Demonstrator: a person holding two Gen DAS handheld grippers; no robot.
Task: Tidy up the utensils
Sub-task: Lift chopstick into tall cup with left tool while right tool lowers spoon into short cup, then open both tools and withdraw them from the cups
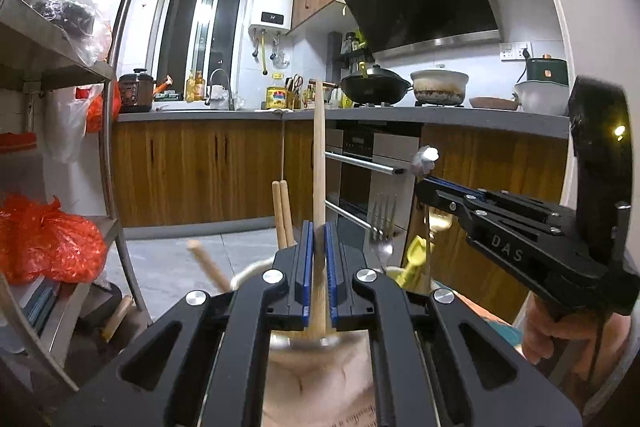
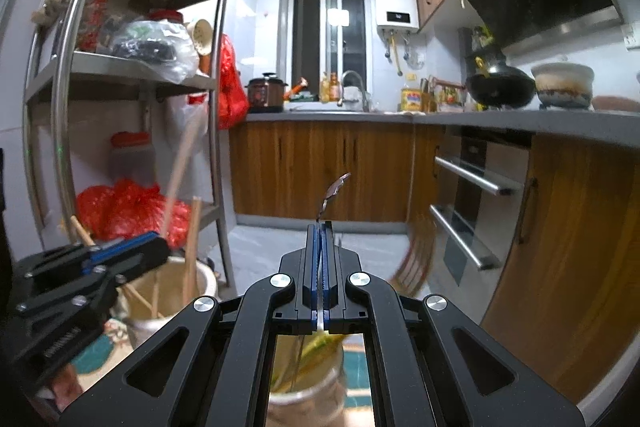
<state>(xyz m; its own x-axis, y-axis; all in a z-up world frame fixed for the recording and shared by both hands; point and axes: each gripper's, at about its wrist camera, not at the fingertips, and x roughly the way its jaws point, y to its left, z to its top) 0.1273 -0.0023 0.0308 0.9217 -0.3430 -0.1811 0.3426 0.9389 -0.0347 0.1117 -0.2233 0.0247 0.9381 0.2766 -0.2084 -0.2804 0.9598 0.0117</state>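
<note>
My left gripper (image 1: 319,227) is shut on a long wooden utensil handle (image 1: 319,155) that stands upright over a holder cup (image 1: 248,273) with other wooden sticks (image 1: 282,215) in it. My right gripper (image 2: 321,227) is shut on a thin metal utensil (image 2: 332,193), its ornate end sticking up past the fingertips, above a second cup (image 2: 308,379) holding yellow and metal utensils. In the left wrist view the right gripper (image 1: 420,187) holds that metal piece over a fork (image 1: 382,219) and a yellow utensil (image 1: 414,259). In the right wrist view the left gripper (image 2: 160,247) sits over the wooden-stick cup (image 2: 168,291).
A steel shelf rack (image 2: 120,67) with bags and jars stands at the left. Wooden cabinets (image 2: 320,167), an oven (image 2: 472,211) and a counter (image 1: 400,115) with a wok and pots lie ahead. A patterned cloth (image 2: 96,351) lies under the cups.
</note>
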